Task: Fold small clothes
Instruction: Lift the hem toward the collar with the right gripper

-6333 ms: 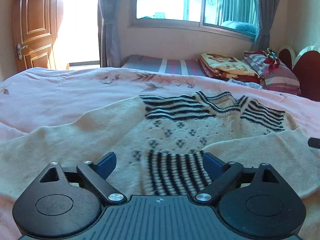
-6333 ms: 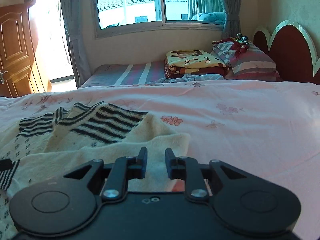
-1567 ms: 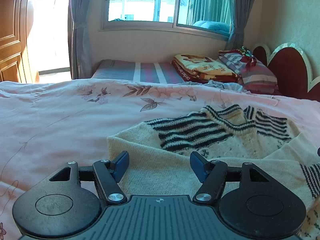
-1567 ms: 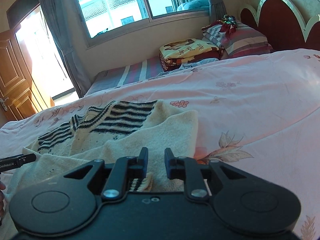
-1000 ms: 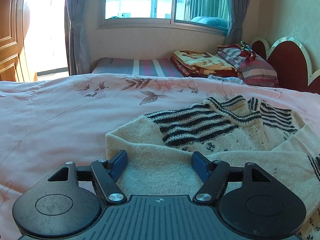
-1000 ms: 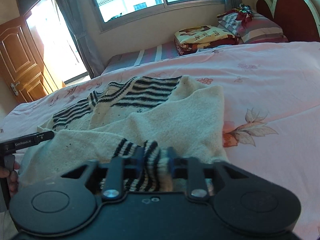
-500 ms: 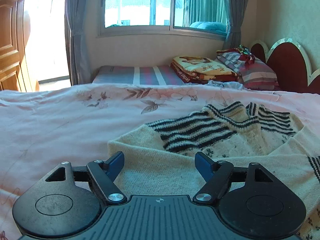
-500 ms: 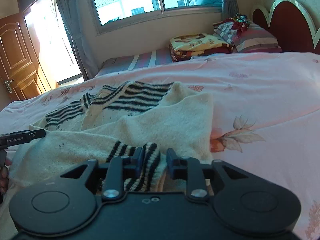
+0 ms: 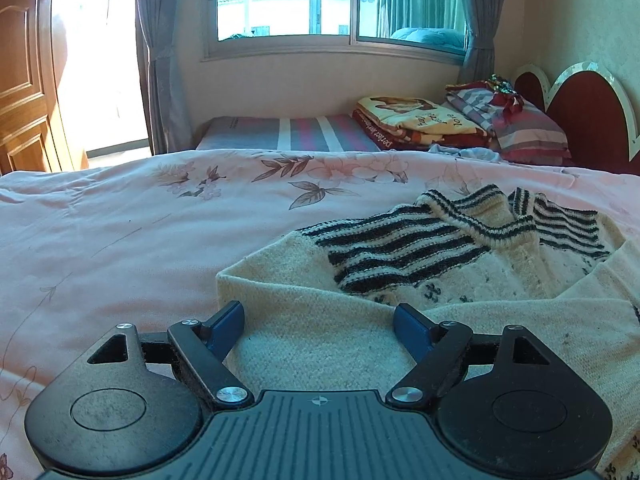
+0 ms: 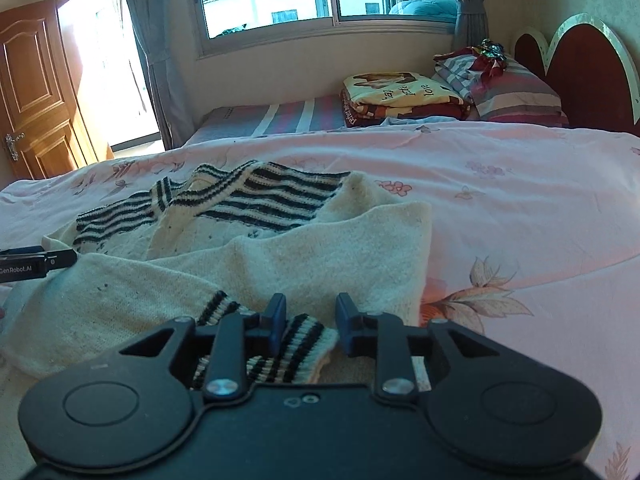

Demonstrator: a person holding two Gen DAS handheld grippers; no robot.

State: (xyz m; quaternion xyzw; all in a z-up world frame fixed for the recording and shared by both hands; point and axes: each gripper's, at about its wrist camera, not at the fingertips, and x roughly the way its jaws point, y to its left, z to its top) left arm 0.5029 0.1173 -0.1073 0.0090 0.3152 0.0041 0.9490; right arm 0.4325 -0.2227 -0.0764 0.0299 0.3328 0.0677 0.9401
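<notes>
A cream knitted sweater (image 9: pixel 400 280) with black stripes lies on the pink bedspread (image 9: pixel 120 240), both sleeves folded across its body. My left gripper (image 9: pixel 319 316) is open and empty, just above the folded left sleeve. In the right wrist view the sweater (image 10: pixel 280 248) lies ahead and to the left. My right gripper (image 10: pixel 310 312) is open over the striped cuff (image 10: pixel 296 340), which lies loose between and under its fingers. The left gripper's tip (image 10: pixel 40 262) shows at the left edge.
Folded blankets (image 9: pixel 420 120) and striped pillows (image 9: pixel 520 120) lie by the red headboard (image 9: pixel 592 120) at the back right. A striped mattress (image 9: pixel 288 134) sits under the window. A wooden door (image 10: pixel 36 92) stands at the left.
My right gripper has opened and let go of the striped cuff, which now lies on the sweater. My left gripper has stayed open and drawn back slightly.
</notes>
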